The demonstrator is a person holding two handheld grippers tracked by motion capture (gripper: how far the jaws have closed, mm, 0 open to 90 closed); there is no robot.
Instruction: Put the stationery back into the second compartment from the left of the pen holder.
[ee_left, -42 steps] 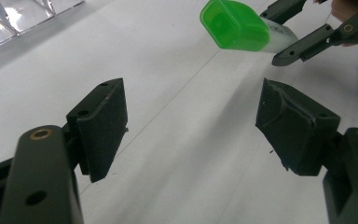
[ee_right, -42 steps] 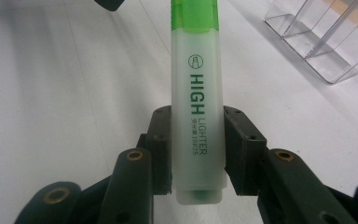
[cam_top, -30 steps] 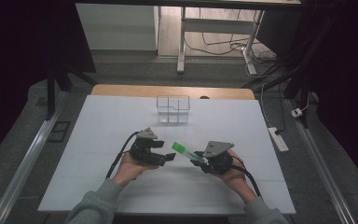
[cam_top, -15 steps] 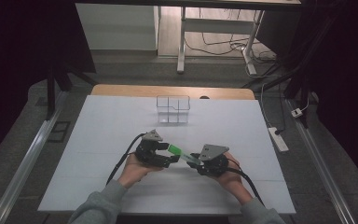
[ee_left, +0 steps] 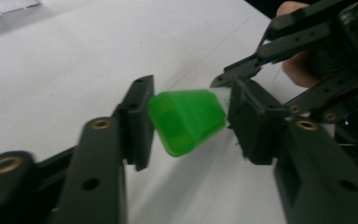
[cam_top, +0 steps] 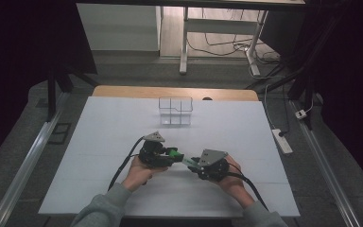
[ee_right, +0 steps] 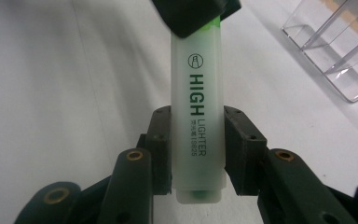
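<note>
My right gripper (ee_right: 196, 154) pinches the highlighter (ee_right: 197, 116) barrel; my left gripper (ee_left: 189, 122) clamps its green cap (ee_left: 186, 120). The pen bridges the two above the near table (cam_top: 99, 142), my forearms angling in from below, hands close together.

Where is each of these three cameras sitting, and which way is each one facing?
High view: above the person's side, looking forward and down on the table; forearms, both hands, left gripper and right gripper show.
Left gripper view: on the left gripper, looking along its jaws at the green cap; the right gripper and a bit of hand show beyond.
Right gripper view: on the right gripper, looking along its jaws up the highlighter.
All three share the highlighter; high and right gripper views share the clear organizer.
</note>
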